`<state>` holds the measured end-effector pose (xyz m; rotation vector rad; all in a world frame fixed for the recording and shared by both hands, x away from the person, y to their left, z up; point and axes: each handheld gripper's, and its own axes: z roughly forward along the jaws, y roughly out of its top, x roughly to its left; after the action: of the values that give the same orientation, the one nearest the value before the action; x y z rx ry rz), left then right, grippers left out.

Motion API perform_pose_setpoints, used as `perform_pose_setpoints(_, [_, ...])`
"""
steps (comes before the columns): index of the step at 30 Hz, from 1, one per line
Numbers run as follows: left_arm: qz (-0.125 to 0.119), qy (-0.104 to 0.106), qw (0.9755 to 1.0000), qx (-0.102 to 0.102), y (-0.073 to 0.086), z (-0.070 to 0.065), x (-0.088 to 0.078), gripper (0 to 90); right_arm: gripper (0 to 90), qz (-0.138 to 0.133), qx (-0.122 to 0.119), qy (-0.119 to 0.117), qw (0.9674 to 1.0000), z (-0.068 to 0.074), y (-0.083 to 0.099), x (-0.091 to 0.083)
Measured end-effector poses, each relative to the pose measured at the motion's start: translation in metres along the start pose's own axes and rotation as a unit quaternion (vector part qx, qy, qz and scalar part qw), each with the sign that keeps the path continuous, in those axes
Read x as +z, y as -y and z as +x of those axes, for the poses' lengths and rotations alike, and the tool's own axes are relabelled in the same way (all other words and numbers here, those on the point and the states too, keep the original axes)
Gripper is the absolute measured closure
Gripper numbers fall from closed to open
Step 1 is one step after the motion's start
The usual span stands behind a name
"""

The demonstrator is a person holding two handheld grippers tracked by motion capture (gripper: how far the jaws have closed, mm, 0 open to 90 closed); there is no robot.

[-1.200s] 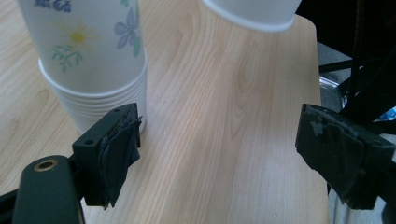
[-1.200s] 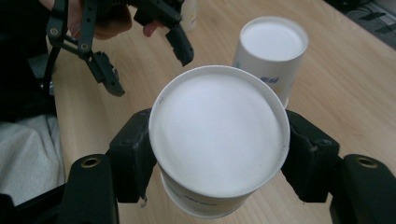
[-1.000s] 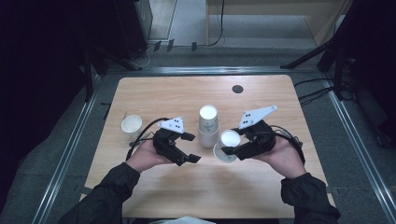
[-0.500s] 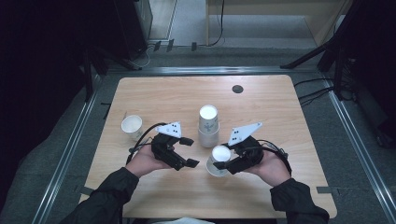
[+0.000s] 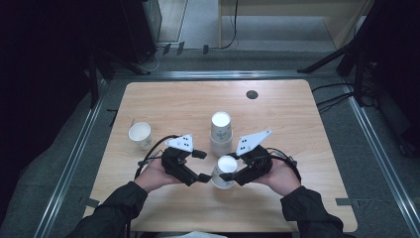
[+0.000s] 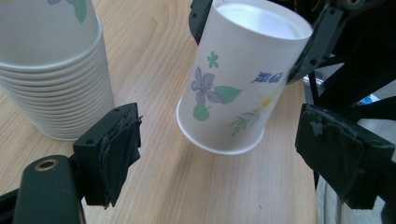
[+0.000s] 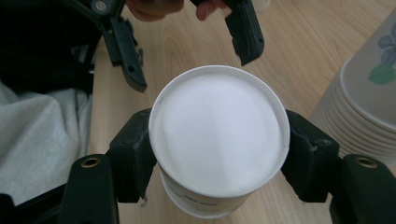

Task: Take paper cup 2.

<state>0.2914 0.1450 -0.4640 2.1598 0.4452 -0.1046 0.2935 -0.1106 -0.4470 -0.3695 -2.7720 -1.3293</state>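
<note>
cup (image 7: pixel 217 140) upside down between right claw (image 7: pixel 217 154) pads

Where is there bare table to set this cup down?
The far strip around the dark disc and the right side beyond the right hand-held gripper are bare. It is crowded between the cup stack, held cup and left hand-held gripper.

Light wood table (image 5: pixel 297 124), grey floor (image 5: pixel 198 20), dim surroundings.

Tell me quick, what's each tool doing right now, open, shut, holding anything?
Left tool: open, holding nothing, jaws either side of the cup without touching.
Right tool: shut on an upside-down floral paper cup, lifted and tilted.
</note>
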Motion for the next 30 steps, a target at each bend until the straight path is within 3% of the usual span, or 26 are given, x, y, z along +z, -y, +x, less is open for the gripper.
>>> perform_pose_setpoints(11, [-0.002,0.007,0.9999,0.012,0.001,-0.003,0.007,14.4,34.8,-0.021,0.002,-0.006,0.9998,0.001,-0.007,0.000])
perform_pose_setpoints(24, [-0.009,0.030,0.9993,0.022,0.000,-0.006,0.012,14.7,34.9,-0.046,0.006,-0.018,0.9988,0.007,-0.021,-0.003])
perform_pose_setpoints(30, [-0.024,0.039,0.9987,0.021,0.000,-0.006,0.010,16.5,34.9,-0.055,0.012,-0.025,0.9981,0.009,-0.023,-0.003])
